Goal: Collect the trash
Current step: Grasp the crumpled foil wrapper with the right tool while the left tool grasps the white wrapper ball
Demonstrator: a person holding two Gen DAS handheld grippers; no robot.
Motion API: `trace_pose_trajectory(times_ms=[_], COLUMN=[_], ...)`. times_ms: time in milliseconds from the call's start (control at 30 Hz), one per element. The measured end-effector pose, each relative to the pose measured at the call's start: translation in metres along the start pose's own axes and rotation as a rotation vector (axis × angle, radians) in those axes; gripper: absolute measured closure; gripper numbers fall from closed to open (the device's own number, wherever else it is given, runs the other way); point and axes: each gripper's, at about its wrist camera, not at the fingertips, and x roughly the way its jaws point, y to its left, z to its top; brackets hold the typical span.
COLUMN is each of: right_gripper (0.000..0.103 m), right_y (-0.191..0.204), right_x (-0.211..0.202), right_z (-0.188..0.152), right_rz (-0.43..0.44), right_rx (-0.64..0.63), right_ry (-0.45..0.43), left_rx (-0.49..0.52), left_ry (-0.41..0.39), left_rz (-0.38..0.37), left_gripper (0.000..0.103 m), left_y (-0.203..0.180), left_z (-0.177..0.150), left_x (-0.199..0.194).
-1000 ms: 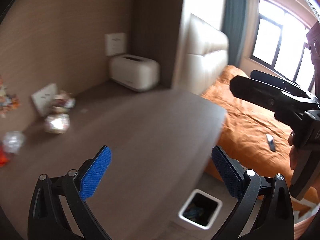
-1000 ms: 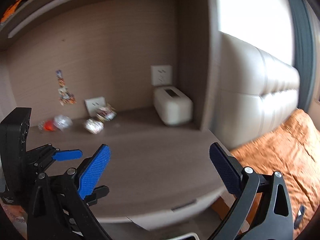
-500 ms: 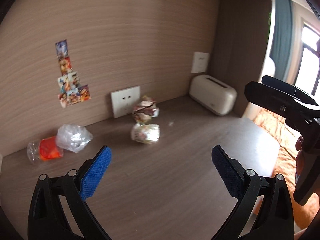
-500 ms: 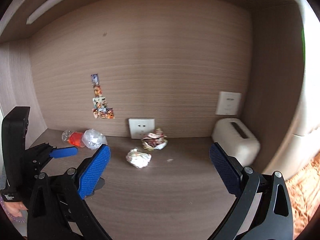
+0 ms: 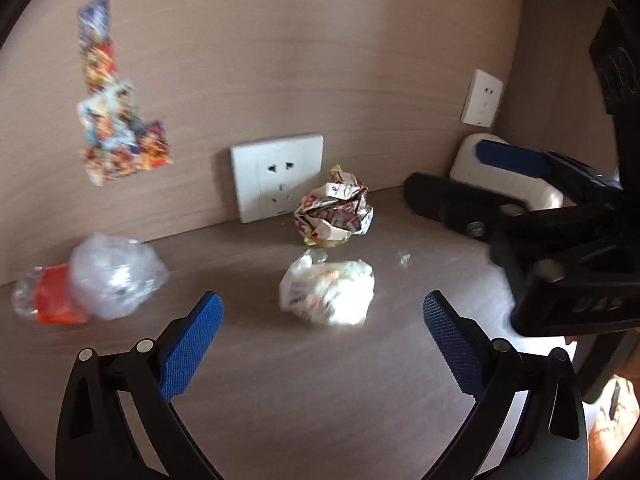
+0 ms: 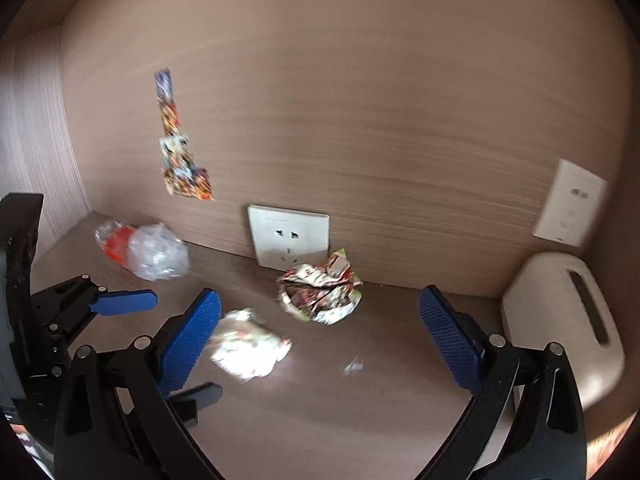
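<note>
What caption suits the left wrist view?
Open left tongs approach a white wad; printed wad behind.

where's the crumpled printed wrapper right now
In both views, the crumpled printed paper wrapper sits mid-desk against the wall, just right of the white wall socket, behind the white crumpled plastic ball.

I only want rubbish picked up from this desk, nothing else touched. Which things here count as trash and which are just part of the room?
Trash to collect:
white crumpled wrapper
printed paper ball
clear plastic wad
crushed bottle with orange label
small white scrap

Leave alone:
wall socket
second socket
stickers
white box
</note>
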Motion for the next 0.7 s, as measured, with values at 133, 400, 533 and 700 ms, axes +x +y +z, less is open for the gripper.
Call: trace_pose_trajectory(times_ms=[133,400,533,700], right_gripper=[0.004,0.004,0.004,0.004], right_y=[-0.012,-0.017,-0.018,-0.017], right_x=[0.039,0.080,0.094,0.108], right_z=[0.001,0.003,0.003,0.000], right_rz=[0.039,0.084,0.095,0.099], right_rx=[-0.026,-0.047,-0.056,-0.063], right_ry=[0.056,0.108,0.124,0.150], left_rx=[0.007,-0.007,-0.008,-0.010], left_ry=[0.032,0.072,0.103,0.104], left_rz=[-0.003,-0.005,0.003,-0.019], left_gripper=[0.005,0.014,0.033,0.048], left_y=[-0.001,0.003,0.003,-0.003], left_z=[0.010,0.021,0.022,0.023], left_x=[0.026,0.055,0.067,0.074])
